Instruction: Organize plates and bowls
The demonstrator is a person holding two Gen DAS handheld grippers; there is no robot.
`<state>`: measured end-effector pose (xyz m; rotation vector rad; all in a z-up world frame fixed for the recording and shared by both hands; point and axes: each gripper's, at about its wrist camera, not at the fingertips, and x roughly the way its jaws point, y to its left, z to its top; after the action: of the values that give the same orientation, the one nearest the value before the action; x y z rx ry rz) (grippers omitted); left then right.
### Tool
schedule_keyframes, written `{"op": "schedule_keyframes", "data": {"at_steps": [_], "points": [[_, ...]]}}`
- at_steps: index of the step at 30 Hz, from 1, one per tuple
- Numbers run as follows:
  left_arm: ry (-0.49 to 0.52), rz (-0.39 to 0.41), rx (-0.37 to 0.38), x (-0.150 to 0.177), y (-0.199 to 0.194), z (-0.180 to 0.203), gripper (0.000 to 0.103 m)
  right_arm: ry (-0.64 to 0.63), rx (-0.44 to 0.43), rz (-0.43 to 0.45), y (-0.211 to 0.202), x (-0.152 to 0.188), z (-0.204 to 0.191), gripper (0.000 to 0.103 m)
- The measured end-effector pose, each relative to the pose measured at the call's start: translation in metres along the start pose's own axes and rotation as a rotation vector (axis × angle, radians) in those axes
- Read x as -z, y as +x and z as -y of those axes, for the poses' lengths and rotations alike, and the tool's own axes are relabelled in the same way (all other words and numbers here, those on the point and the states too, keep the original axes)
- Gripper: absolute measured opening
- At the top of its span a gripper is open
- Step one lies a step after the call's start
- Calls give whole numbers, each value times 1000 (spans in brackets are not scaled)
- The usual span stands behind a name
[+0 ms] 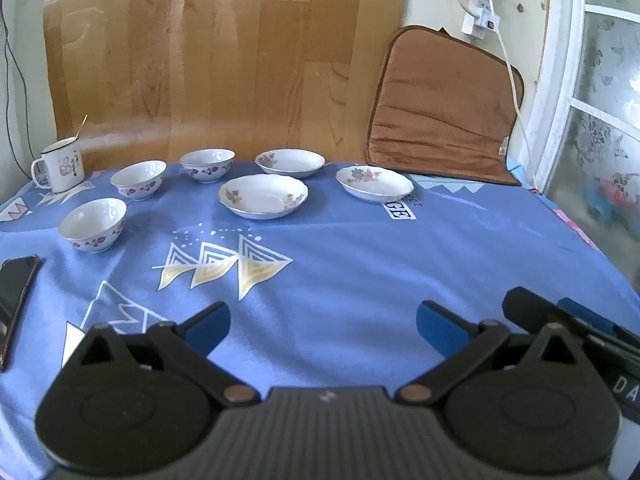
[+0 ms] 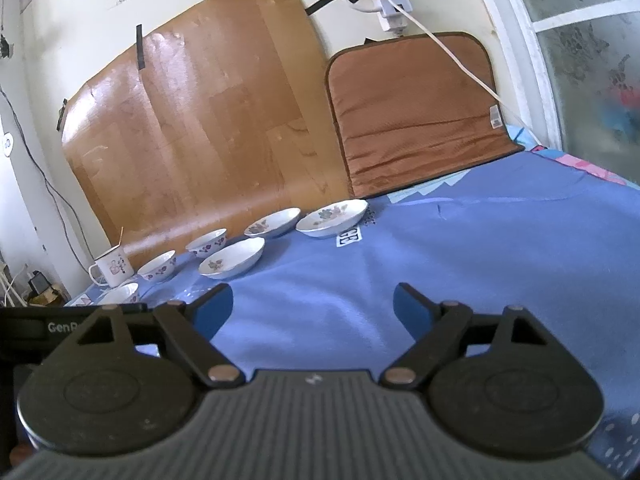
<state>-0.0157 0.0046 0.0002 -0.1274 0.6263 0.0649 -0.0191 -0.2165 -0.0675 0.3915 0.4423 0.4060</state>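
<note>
Three white floral bowls stand at the far left of the blue cloth: a near bowl [image 1: 93,224], a middle bowl [image 1: 138,179] and a far bowl [image 1: 207,165]. To their right lie three shallow floral plates: a front plate [image 1: 263,196], a back plate [image 1: 290,162] and a right plate [image 1: 374,183]. The same plates show in the right wrist view, the right plate [image 2: 333,218] nearest the brown mat. My left gripper [image 1: 323,324] hovers open over bare cloth, well short of the dishes. My right gripper [image 2: 313,306] is open too, nothing between its blue pads.
A white enamel mug [image 1: 60,169] with a stick in it stands at the far left corner. A dark phone [image 1: 14,300] lies at the left edge. A brown cushion mat [image 1: 444,108] leans on the wall at the back right. The right gripper's body [image 1: 576,324] shows beside my left.
</note>
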Motion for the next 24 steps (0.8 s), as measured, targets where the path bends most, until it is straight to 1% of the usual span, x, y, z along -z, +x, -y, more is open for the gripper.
{"op": "schedule_keyframes", "data": {"at_steps": [7, 20, 24], "points": [[-3, 0, -6, 0, -9, 0, 103, -15, -10, 13, -6, -1, -3, 89], [26, 33, -16, 7, -31, 8, 103, -10, -18, 39, -25, -3, -2, 89], [34, 45, -32, 6, -38, 11, 103, -1, -23, 47, -28, -5, -1, 89]]}}
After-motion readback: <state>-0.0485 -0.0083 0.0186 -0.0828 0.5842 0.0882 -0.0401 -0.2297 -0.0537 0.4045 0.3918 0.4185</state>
